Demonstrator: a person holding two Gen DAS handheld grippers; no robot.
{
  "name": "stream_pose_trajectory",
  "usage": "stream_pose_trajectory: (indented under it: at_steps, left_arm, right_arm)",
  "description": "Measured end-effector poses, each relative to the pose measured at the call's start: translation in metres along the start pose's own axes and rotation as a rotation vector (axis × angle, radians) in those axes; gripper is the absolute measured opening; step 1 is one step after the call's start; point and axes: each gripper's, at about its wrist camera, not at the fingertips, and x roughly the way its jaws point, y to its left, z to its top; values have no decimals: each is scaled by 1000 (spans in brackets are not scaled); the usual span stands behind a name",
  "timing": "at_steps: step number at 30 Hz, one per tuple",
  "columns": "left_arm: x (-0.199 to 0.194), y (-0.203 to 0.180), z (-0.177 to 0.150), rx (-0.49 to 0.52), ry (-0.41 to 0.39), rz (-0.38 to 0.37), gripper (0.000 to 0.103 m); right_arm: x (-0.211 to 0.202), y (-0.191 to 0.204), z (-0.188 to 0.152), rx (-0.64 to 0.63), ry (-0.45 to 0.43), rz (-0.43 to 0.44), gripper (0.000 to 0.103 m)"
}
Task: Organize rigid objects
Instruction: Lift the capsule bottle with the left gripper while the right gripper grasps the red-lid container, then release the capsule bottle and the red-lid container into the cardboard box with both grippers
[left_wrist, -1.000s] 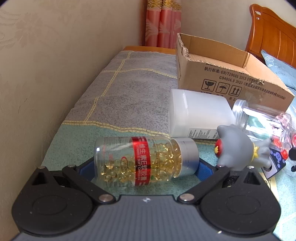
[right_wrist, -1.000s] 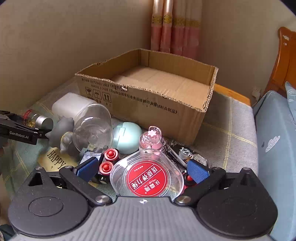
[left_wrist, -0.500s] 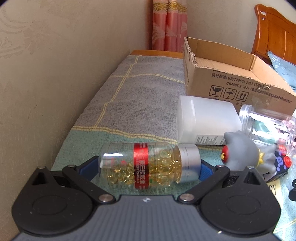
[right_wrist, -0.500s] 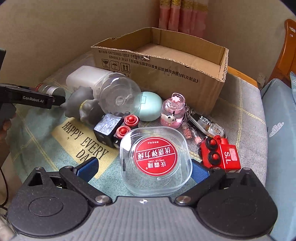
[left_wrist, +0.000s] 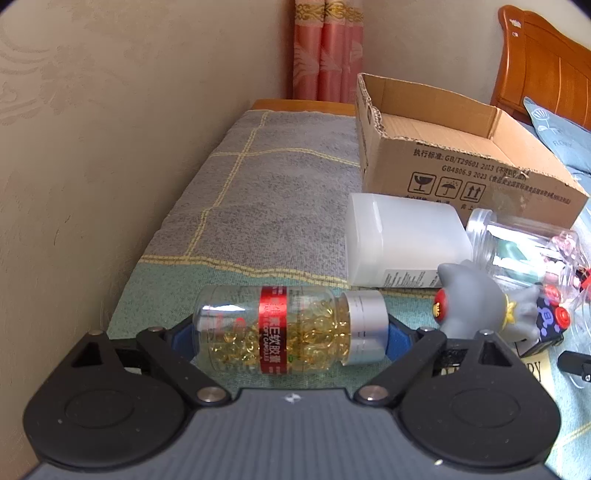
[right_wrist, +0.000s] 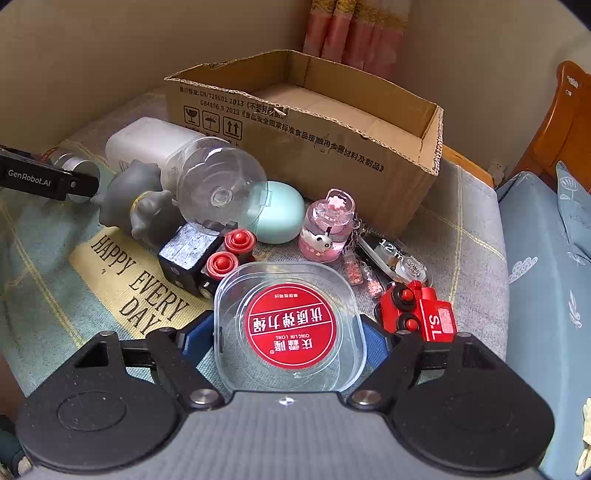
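While its jaws close, the left gripper (left_wrist: 291, 332) has blue pads touching both ends of the capsule bottle (left_wrist: 288, 329) lying on the cloth. The right gripper (right_wrist: 290, 338), also closing, has pads against the clear plastic container (right_wrist: 290, 326). Beyond lie a red toy car (right_wrist: 417, 314), a grey figurine (right_wrist: 140, 199) and the open cardboard box (right_wrist: 332, 147).

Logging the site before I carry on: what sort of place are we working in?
Most likely a bedroom in a home. A wooden headboard stands at the far end, pink curtains hang in the corner, and the clutter lies on a checked blanket.
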Motion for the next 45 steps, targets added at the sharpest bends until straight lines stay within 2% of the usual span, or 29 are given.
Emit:
stream_pose_trajectory:
  at_steps: [6,13,22,27,31,35,42,45]
  left_arm:
    - [-14,4,3,67,5,-11,93]
    - [-42,2,15,132,-15,-60,93]
    - [-70,-23,65,231,-129,-120,93]
    - [-61,-48,102,283,-164,-174,93]
    - [-51,-73,129,347,-200,-180,93]
    - [-30,-92,161,372,-185,-208,93]
    - [12,-118,200,377,-168,-183,93]
    - [30,-124,207,352,-181,-135,93]
  right_arm:
    - [-10,0,-3,-7,8,0,84]
    - [-30,-9,7,-8,-17,8,83]
    - [-58,-28,41,6,-118,17,83]
    - [-67,-40,64,12,-181,5,83]
    - [-66,-51,81,20,-207,3,83]
    - [-61,-59,93,25,-212,-2,83]
    - [-55,-74,107,36,-210,-12,84]
    - [-51,-77,110,39,-210,-18,84]
